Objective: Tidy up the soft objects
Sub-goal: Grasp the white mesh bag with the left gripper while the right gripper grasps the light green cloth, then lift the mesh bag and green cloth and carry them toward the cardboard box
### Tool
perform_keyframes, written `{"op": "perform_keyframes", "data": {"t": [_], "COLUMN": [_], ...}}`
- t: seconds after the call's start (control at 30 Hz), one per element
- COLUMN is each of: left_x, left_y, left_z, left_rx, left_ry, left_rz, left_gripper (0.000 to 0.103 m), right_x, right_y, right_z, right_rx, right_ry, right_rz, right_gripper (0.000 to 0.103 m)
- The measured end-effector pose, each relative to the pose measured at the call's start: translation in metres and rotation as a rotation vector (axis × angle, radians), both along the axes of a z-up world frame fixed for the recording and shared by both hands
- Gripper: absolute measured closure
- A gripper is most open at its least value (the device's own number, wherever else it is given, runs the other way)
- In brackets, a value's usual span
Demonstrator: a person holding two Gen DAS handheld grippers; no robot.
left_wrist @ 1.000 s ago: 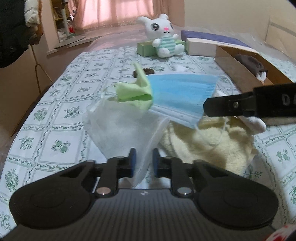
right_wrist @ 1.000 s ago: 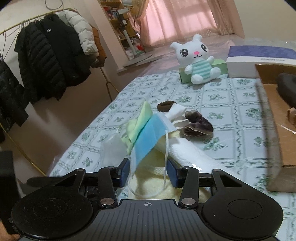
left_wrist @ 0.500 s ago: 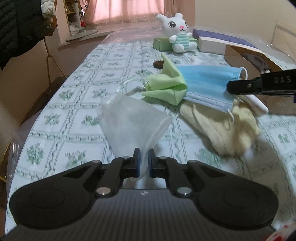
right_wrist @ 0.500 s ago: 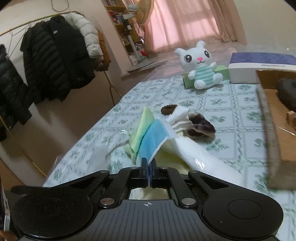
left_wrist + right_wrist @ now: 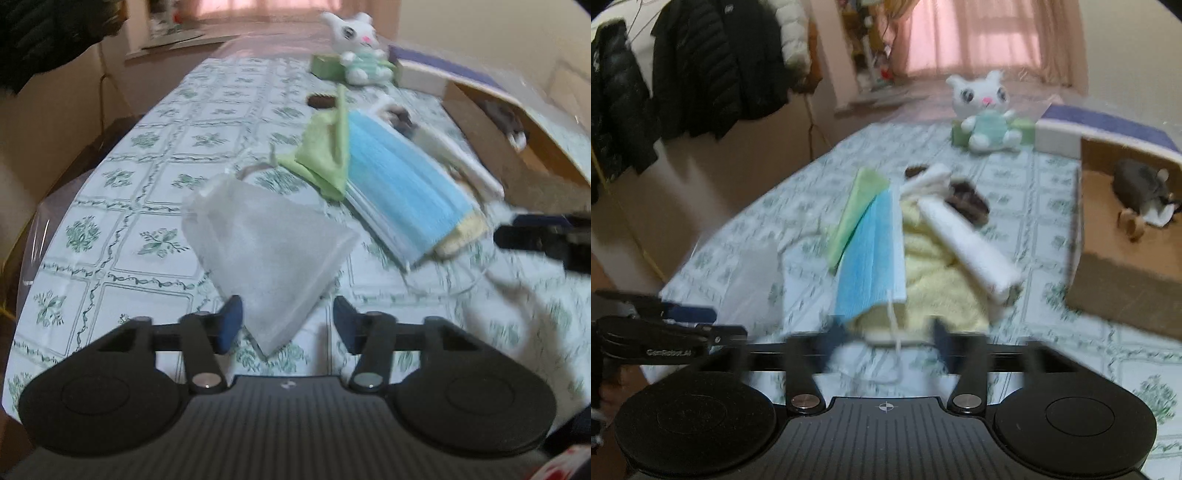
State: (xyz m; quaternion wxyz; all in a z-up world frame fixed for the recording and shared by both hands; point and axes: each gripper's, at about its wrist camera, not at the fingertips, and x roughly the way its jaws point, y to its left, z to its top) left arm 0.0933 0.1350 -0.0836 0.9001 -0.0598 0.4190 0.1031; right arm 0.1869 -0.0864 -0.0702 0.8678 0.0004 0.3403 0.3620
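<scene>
A white mask (image 5: 269,254) lies on the patterned tablecloth (image 5: 155,177), its lower corner between the fingers of my open left gripper (image 5: 288,325). A blue surgical mask (image 5: 402,192) lies beside a green cloth (image 5: 325,147), resting on a yellow towel (image 5: 934,269). In the right wrist view the blue mask (image 5: 871,254) sits just ahead of my open right gripper (image 5: 886,343), its ear loop trailing between the fingers. A rolled white cloth (image 5: 967,247) and a brown scrunchie (image 5: 967,199) lie behind.
A cardboard box (image 5: 1130,236) holding a dark soft item (image 5: 1141,184) stands at the right. A white bunny plush (image 5: 986,114) sits on a green box at the far end beside a purple-topped box (image 5: 1097,129). Coats hang at the left (image 5: 701,66).
Both grippers were shut, left on the white mask and right on the blue mask; both have opened and let go. The masks now lie on the table and towel.
</scene>
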Motion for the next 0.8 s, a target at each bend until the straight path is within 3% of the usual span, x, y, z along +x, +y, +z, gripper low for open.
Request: {"op": "perform_keyframes", "data": {"t": [0.03,0.1,0.27,0.47,0.57,0.63,0.8], "left_x": [0.001,0.003,0.024,0.050,0.058,0.064,0.081], "left_y": [0.004,0.013,0.033,0.055,0.055,0.054,0.065], "left_z": [0.003,0.009,0.008,-0.015,-0.020,-0.021,-0.016], "left_rx": [-0.021,-0.077,-0.168,-0.244,-0.204,-0.170,-0.120], "left_ry": [-0.008,-0.027,-0.028,0.011,-0.006,-0.015,-0.059], "left_rz": [0.017,0.064,0.164,0.268,0.275,0.252,0.223], "left_gripper": [0.038,0.033,0.032,0.035,0.060,0.095,0.102], "right_x": [0.000,0.002,0.014,0.035,0.047,0.055,0.069], "right_y": [0.000,0.005,0.027,0.059,0.070,0.077,0.095], "right_z": [0.003,0.011,0.017,0.015,0.010,0.006,-0.002], "right_rx": [0.006,0.000,0.007,0.005,0.001,-0.002,-0.034], "right_ry": [-0.017,-0.045,-0.085,-0.106,-0.095,-0.086,-0.091], "right_rz": [-0.005,0.005,0.041,0.083,0.099,0.108,0.131], "right_gripper": [0.034,0.034,0.034,0.034,0.034,0.034,0.035]}}
